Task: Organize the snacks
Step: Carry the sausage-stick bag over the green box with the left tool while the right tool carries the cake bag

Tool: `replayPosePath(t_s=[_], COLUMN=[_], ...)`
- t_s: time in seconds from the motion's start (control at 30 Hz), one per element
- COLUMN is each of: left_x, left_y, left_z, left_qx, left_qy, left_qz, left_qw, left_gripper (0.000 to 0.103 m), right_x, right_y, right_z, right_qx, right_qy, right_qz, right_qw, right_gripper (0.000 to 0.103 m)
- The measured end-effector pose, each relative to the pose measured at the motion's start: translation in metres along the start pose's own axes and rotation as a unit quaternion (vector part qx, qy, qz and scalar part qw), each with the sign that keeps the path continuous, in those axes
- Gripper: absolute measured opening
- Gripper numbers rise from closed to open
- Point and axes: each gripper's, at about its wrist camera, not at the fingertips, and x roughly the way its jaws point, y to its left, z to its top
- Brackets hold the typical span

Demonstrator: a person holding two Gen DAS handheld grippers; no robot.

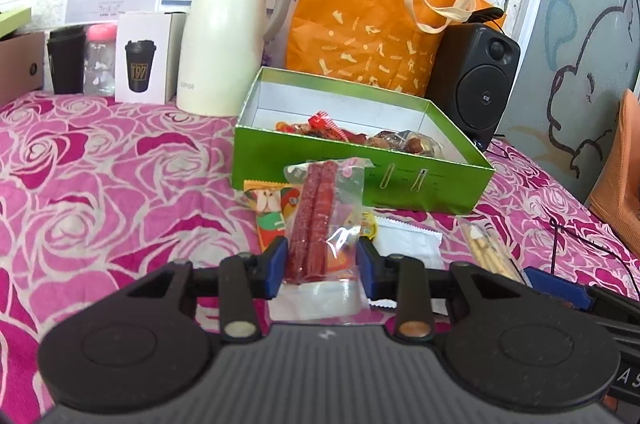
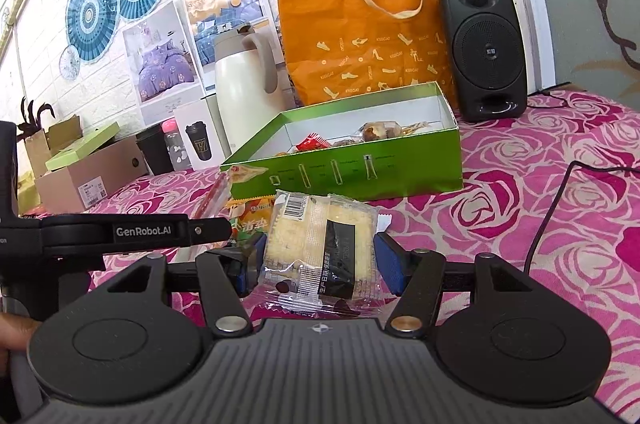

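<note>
Holding snacks, both grippers: left gripper [image 1: 323, 266] pinches sausage pack [image 1: 320, 220], right gripper [image 2: 320, 262] pinches cake pack [image 2: 320, 240]. Next: lift, drop into green box [image 1: 400, 180], frame middle.

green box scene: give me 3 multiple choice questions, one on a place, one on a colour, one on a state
1. Where is the green box relative to the orange bag?
A. in front of it
B. inside it
C. on top of it

2. What colour is the speaker?
A. white
B. black
C. red

3. What is the left gripper doing?
A. open, empty
B. gripping a sausage packet
C. gripping the kettle

Answers:
1 A, the bag stands behind the box.
2 B, its casing is black.
3 B, both pads press the packet.
</note>
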Motion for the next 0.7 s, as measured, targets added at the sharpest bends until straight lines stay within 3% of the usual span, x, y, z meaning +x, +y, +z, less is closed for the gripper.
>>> replayPosePath(t_s=[0.4, 0.7], left_x=[0.006, 0.015], left_y=[-0.004, -0.019], left_z=[0.016, 0.045], left_qx=[0.015, 0.037], left_qy=[-0.011, -0.044], left_qz=[-0.001, -0.001], left_qw=[0.9998, 0.9983], left_gripper=[0.034, 0.034], right_x=[-0.005, 0.002], right_y=[-0.005, -0.01], right_z=[0.015, 0.05], right_qx=[0.001, -0.071], right_qy=[-0.007, -0.054], right_qz=[0.015, -0.031], right_qw=[1.0, 0.996], right_gripper=[0.097, 0.097])
